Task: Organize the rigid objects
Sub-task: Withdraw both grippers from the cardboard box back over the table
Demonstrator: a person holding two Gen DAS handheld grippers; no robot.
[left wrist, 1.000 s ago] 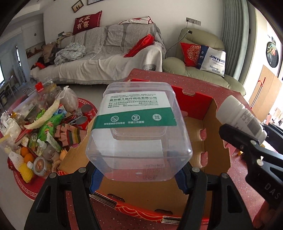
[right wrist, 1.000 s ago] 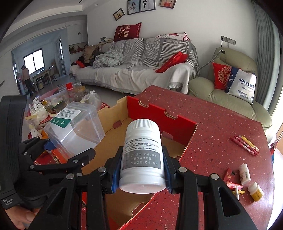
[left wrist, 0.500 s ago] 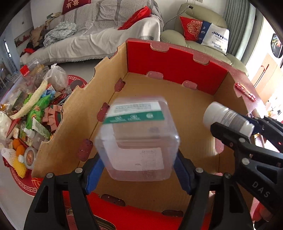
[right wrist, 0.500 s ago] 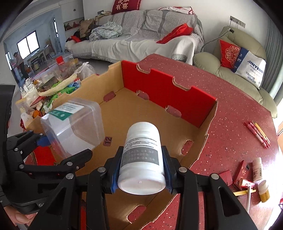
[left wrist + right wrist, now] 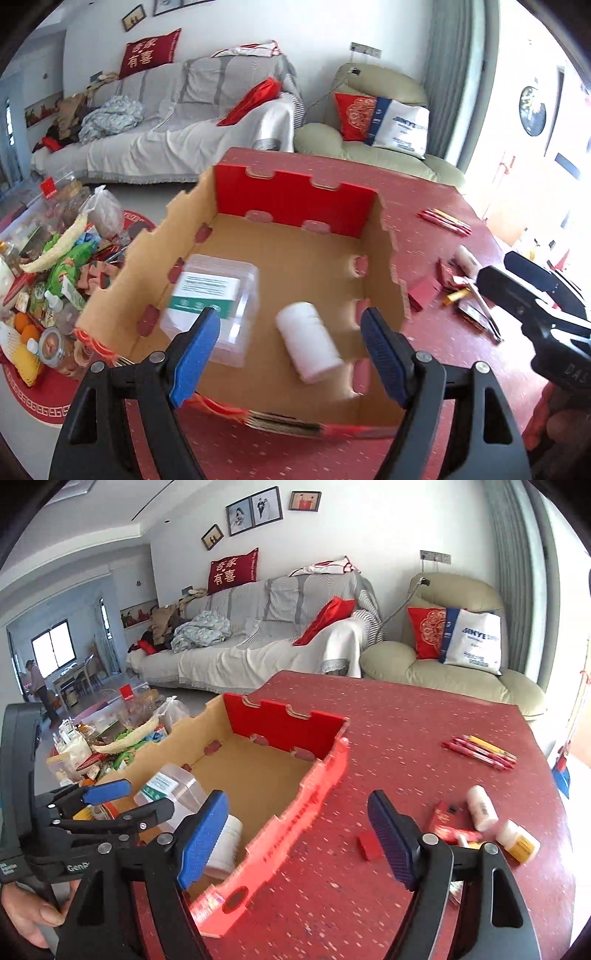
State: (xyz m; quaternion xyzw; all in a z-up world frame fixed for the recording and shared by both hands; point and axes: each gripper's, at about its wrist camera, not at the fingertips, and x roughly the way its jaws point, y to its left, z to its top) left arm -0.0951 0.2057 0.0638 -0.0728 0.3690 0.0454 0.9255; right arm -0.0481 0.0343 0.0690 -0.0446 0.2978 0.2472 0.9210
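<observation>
Right wrist view, near to far: right gripper [image 5: 295, 834] is spread wide, nothing between the blue pads [image 5: 201, 834]. It sits over the red table [image 5: 406, 720], just outside the right wall of the cardboard box [image 5: 258, 771].

Loose items lie to the lower right of the frame, past the right finger:
- small red block [image 5: 370, 845], nearest, almost in line with the right pad
- red packet [image 5: 454, 834], and beyond it a white vial [image 5: 481, 808] lying on its side, long axis running upper left to lower right
- yellow-labelled bottle [image 5: 519, 841] just beside the vial, also tipped over
- bundle of red pens [image 5: 480, 751] farther up, right of centre, long axis roughly left-right across the frame, well apart from the fingers

Key relation: everything left to pick is to the right of the box, so the right gripper is the nearer one. Judgement: next grasp is right-hand, a swing to the right and down. The vial's axis is diagonal to the finger line, so the wrist likely needs a twist to close across its short side.

Left wrist view: left gripper [image 5: 291, 354] also released, pads parted above the near edge of the box. Inside the box, clear plastic container [image 5: 214, 302] lies at centre left of the frame, green-and-white label up. White pill bottle [image 5: 308, 341] is on its side just right of it, long axis upper left to lower right, not touching as far as I can tell. Both look deposited. The left gripper is far from the loose items.
</observation>
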